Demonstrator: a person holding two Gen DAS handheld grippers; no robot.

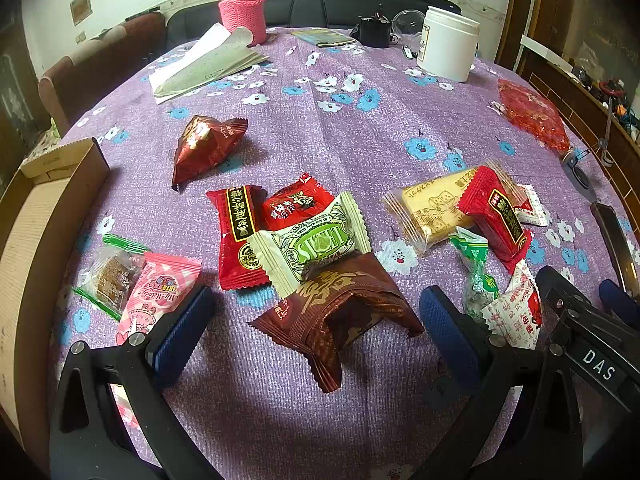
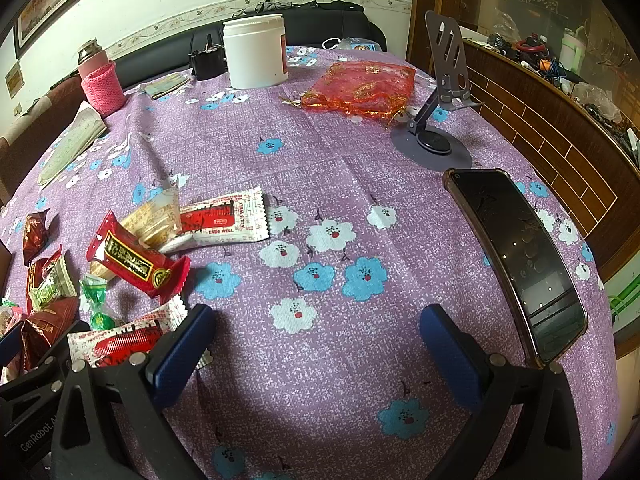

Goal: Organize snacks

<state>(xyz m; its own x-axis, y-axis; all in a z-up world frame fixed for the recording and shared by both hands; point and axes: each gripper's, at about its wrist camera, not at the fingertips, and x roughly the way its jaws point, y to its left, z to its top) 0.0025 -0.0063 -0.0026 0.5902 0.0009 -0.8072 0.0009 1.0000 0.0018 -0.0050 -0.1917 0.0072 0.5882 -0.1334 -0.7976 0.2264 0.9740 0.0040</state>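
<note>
Several wrapped snacks lie on the purple flowered tablecloth point(image 1: 320, 128). My left gripper point(image 1: 316, 320) is open; a brown wrapped snack point(image 1: 340, 312) lies between its blue pads, untouched. Beyond it lie a white-green candy point(image 1: 316, 240), red packets point(image 1: 240, 236), a dark red pack point(image 1: 208, 144), a pink pack point(image 1: 160, 292) and a yellow biscuit point(image 1: 432, 208). A cardboard box point(image 1: 40, 216) stands at the left edge. My right gripper point(image 2: 316, 344) is open and empty over bare cloth; a white-red packet point(image 2: 120, 340) lies by its left pad.
A phone point(image 2: 520, 256) lies right of the right gripper, with a phone stand point(image 2: 440, 120) behind it. A red mesh bag point(image 2: 360, 88), white jar point(image 2: 256, 52), pink-sleeved flask point(image 1: 240, 12) and folded papers point(image 1: 208, 60) sit farther back.
</note>
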